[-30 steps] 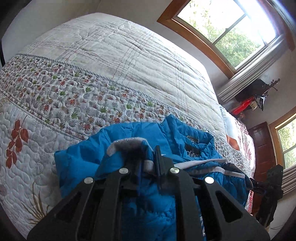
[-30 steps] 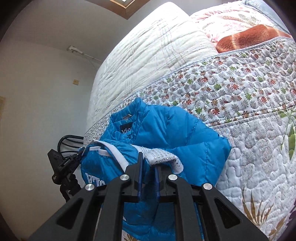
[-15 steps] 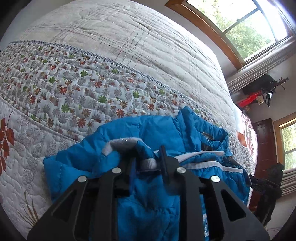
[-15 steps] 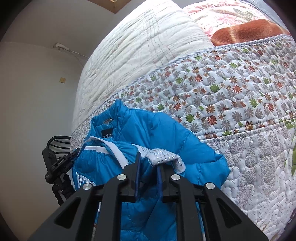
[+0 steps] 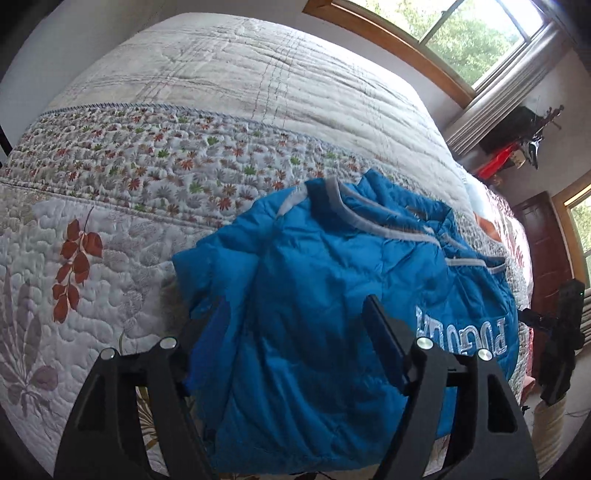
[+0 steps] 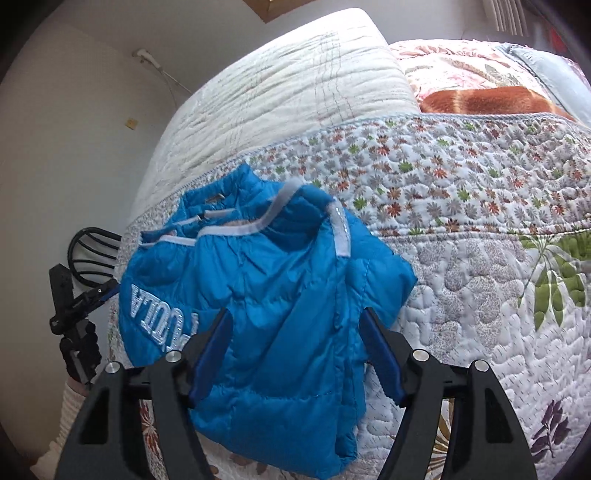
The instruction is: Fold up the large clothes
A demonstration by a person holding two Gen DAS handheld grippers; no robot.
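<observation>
A blue puffer jacket [image 5: 332, 295] with grey trim and white lettering lies folded over itself on a quilted bedspread [image 5: 147, 166]. My left gripper [image 5: 295, 317] is open, its jaws spread wide over the jacket's near part, holding nothing. In the right wrist view the same jacket [image 6: 266, 295] lies below my right gripper [image 6: 295, 325], which is also open and empty, its blue-padded fingers [image 6: 380, 354] apart on either side of the cloth.
The bed carries a floral quilt [image 6: 461, 177] and a cream blanket [image 5: 258, 74] farther back. A brown and pink pillow area [image 6: 480, 99] lies at the head. A window [image 5: 461, 33], a dark door [image 5: 543, 251] and a black stand [image 6: 74, 317] border the bed.
Both grippers opened and let go of the grey-trimmed hem. The jacket's lower part now lies folded up over its upper part, and both grippers have drawn back a little.
</observation>
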